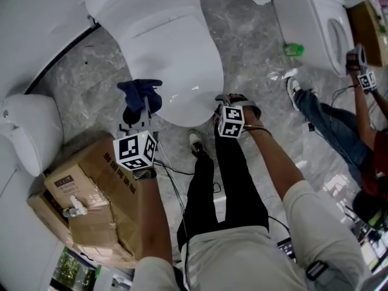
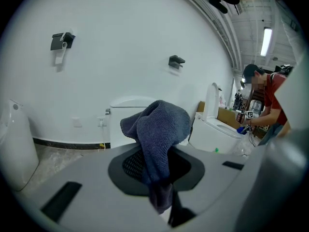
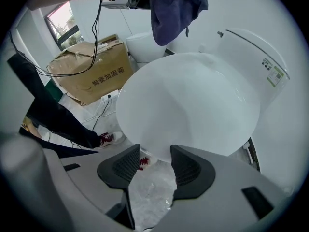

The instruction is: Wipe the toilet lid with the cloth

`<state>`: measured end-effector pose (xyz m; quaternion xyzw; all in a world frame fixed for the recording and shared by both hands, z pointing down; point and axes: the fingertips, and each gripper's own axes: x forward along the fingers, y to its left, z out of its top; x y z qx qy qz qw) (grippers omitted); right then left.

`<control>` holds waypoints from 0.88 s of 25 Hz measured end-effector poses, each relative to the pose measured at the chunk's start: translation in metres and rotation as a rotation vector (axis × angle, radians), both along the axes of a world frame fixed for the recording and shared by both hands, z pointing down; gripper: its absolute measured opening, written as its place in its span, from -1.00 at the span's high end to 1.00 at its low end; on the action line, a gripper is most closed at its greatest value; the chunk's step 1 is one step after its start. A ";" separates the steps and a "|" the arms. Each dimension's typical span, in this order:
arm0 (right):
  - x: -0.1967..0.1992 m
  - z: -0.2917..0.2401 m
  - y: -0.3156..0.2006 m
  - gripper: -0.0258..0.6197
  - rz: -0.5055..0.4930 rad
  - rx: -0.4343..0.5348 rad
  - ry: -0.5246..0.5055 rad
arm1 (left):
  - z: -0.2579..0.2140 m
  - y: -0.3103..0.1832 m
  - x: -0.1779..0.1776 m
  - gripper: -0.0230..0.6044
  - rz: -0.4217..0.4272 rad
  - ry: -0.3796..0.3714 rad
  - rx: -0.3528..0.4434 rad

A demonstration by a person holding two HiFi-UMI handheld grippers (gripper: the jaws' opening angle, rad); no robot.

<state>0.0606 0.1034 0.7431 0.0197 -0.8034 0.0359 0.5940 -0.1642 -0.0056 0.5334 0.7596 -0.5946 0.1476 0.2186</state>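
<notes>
At centre left, left gripper [image 1: 137, 110]: jaws pinched on dark blue terry cloth [image 2: 159, 129], which bunches above the fingertips.
Glossy white oval toilet lid [image 1: 173, 53]: closed; cloth hangs just beside its left edge.
Right gripper [image 3: 157, 166]: jaws narrowly apart, empty, near lid's front rim.

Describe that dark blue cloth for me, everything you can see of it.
The cloth is dark blue, a soft, knitted-looking fabric, bunched into folds rather than spread flat. The left gripper is shut on one end, and the rest flops loosely beyond the jaws. It is held in the air near the front edge of the closed white toilet lid, apparently not touching it. Nothing else touches it.
</notes>
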 end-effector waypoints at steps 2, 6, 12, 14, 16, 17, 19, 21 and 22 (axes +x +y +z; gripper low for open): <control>0.001 0.002 -0.002 0.28 -0.003 0.011 0.004 | 0.006 -0.003 -0.001 0.74 -0.003 0.000 -0.005; 0.002 0.000 -0.002 0.28 0.006 -0.005 -0.019 | 0.022 -0.010 -0.003 0.74 -0.015 0.021 -0.017; -0.004 -0.026 -0.011 0.28 0.127 -0.087 -0.171 | 0.050 -0.048 -0.014 0.74 -0.078 0.128 -0.022; -0.008 -0.045 -0.031 0.28 0.222 -0.061 -0.252 | 0.061 -0.066 -0.019 0.74 -0.098 0.124 -0.031; -0.011 -0.061 -0.057 0.28 0.305 -0.005 -0.311 | 0.073 -0.083 -0.027 0.74 -0.119 0.104 -0.044; -0.013 -0.069 -0.071 0.30 0.348 0.021 -0.338 | 0.079 -0.090 -0.031 0.74 -0.129 0.089 -0.052; -0.013 -0.084 -0.098 0.37 0.445 0.062 -0.391 | 0.091 -0.103 -0.041 0.74 -0.149 0.054 -0.070; -0.012 -0.098 -0.122 0.49 0.548 0.089 -0.447 | 0.102 -0.116 -0.052 0.74 -0.169 0.018 -0.083; -0.011 -0.105 -0.133 0.56 0.596 0.100 -0.476 | 0.108 -0.121 -0.056 0.74 -0.176 0.004 -0.093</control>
